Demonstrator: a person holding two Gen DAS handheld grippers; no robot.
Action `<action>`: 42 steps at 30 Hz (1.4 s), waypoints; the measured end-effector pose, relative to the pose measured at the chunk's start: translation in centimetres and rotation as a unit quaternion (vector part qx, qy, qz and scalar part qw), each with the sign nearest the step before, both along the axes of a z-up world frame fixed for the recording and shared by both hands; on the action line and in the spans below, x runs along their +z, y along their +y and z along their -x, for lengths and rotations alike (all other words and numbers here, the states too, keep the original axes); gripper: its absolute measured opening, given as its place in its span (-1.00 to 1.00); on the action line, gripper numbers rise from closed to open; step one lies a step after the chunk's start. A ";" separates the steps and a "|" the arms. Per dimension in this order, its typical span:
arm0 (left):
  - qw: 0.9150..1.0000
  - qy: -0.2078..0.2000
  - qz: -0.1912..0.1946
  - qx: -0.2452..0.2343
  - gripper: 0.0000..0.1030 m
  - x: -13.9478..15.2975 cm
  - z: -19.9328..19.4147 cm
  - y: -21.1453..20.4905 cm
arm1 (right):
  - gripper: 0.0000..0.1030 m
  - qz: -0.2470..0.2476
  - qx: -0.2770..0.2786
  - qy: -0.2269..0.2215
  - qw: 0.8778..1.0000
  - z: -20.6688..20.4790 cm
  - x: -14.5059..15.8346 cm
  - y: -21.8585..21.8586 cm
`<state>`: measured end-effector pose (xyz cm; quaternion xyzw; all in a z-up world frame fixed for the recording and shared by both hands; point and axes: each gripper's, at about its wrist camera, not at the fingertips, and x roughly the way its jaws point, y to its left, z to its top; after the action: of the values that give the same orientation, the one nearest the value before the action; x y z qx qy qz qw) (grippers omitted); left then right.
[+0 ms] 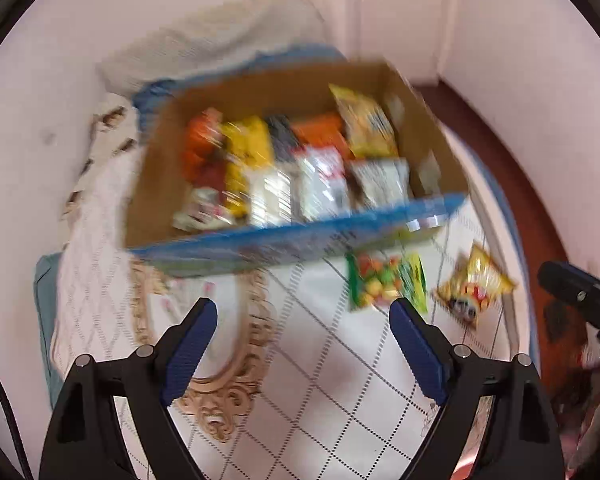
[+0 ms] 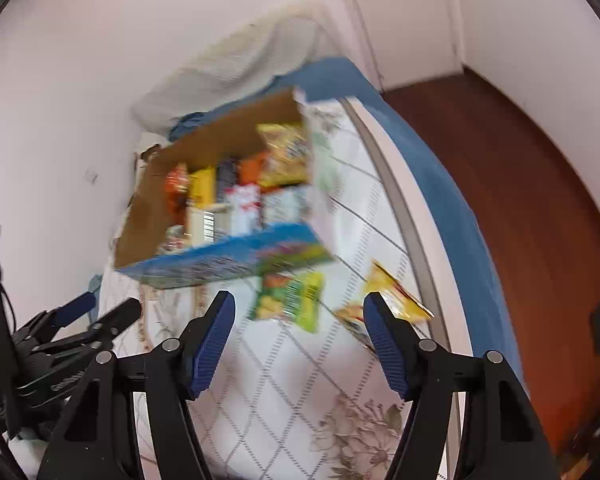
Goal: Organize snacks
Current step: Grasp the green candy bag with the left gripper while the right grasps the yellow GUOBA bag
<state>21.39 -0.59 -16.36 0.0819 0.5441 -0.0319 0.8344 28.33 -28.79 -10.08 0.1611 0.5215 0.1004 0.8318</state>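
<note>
Cardboard box point(image 1: 284, 88), open-topped with a blue printed front, sits on a quilted white bed cover point(image 1: 340, 380) and is packed with blurred snack packets point(image 1: 320, 176) standing in rows. Two more lie loose on the cover just in front of the box: a green snack bag point(image 1: 386, 282) and, near it, a yellow snack bag point(image 1: 474, 286). Both tools hang above the cover, apart from the bags: the left hand-held gripper point(image 1: 304, 312) is spread wide and empty, and the right hand-held gripper point(image 2: 300, 306) is likewise parted, grasping nothing.
</note>
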 end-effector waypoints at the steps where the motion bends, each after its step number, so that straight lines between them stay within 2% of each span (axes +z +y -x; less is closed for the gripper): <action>1: 1.000 0.009 -0.008 -0.007 0.71 -1.0 -0.5 -0.7 | 0.32 -0.006 -0.010 0.011 1.000 -0.1 -1.3 -1.0; 3: 0.999 0.030 -0.022 -0.026 0.72 -3.1 -1.6 -2.7 | 0.32 -0.020 -0.034 0.028 0.999 -0.1 -3.4 -2.6; 6: 0.998 0.058 -0.012 -0.028 0.72 -5.3 -3.4 -5.3 | 0.32 -0.045 -0.071 0.054 0.995 0.1 -6.6 -5.1; 8: 0.997 0.063 -0.013 -0.029 0.71 -6.5 -4.3 -6.8 | 0.32 -0.053 -0.089 0.063 0.993 0.4 -8.1 -6.4; 12: 0.995 0.072 -0.051 -0.035 0.72 -8.9 -5.2 -8.7 | 0.32 -0.056 -0.109 0.076 0.990 0.9 -10.2 -8.1; 16: 0.992 0.087 -0.080 -0.035 0.72 -10.6 -4.2 -7.6 | 0.33 -0.064 -0.111 0.088 0.988 0.3 -11.5 -8.9; 20: 0.991 0.095 -0.094 -0.027 0.75 -10.6 -2.5 -4.7 | 0.34 -0.082 -0.105 0.096 0.986 -0.6 -12.1 -8.5; 23: 0.987 0.097 -0.123 -0.018 0.75 -10.1 -0.6 -2.2 | 0.34 -0.094 -0.092 0.104 0.986 -1.5 -12.5 -6.9; 26: 0.988 0.120 -0.095 0.017 0.75 -9.7 0.6 0.3 | 0.41 -0.084 -0.085 0.114 0.986 -2.3 -13.1 -5.0; 28: 0.988 0.136 -0.049 0.051 0.75 -9.2 0.4 1.3 | 0.45 -0.075 -0.086 0.121 0.986 -2.9 -13.7 -3.9; 30: 0.987 0.143 0.004 0.079 0.75 -8.7 -0.2 1.3 | 0.47 -0.068 -0.088 0.127 0.986 -3.7 -14.3 -3.0; 33: 0.984 0.150 0.037 0.092 0.75 -8.9 -1.8 -0.1 | 0.47 -0.035 -0.090 0.127 0.987 -5.0 -15.2 -1.8; 35: 0.983 0.155 0.039 0.093 0.75 -9.4 -2.8 -1.3 | 0.46 -0.002 -0.078 0.124 0.989 -6.0 -15.9 -1.0; 36: 0.982 0.158 0.039 0.091 0.75 -9.8 -3.5 -1.8 | 0.41 0.013 -0.070 0.121 0.990 -6.3 -16.2 -0.6; 37: 0.982 0.162 0.035 0.089 0.75 -10.2 -4.0 -2.4 | 0.24 0.027 -0.058 0.119 0.991 -6.4 -16.4 -0.2; 38: 0.982 0.166 0.030 0.085 0.75 -10.6 -4.4 -3.1 | 0.21 0.038 -0.050 0.117 0.991 -6.5 -16.5 0.1; 42: 0.982 0.174 0.023 0.070 0.73 -12.0 -5.1 -5.0 | 0.13 0.057 -0.003 0.116 0.992 -5.7 -16.2 0.5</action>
<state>26.48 -5.54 -28.33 0.0176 0.6848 0.0006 0.7285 34.06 -28.25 -26.28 0.1252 0.6189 0.0488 0.7739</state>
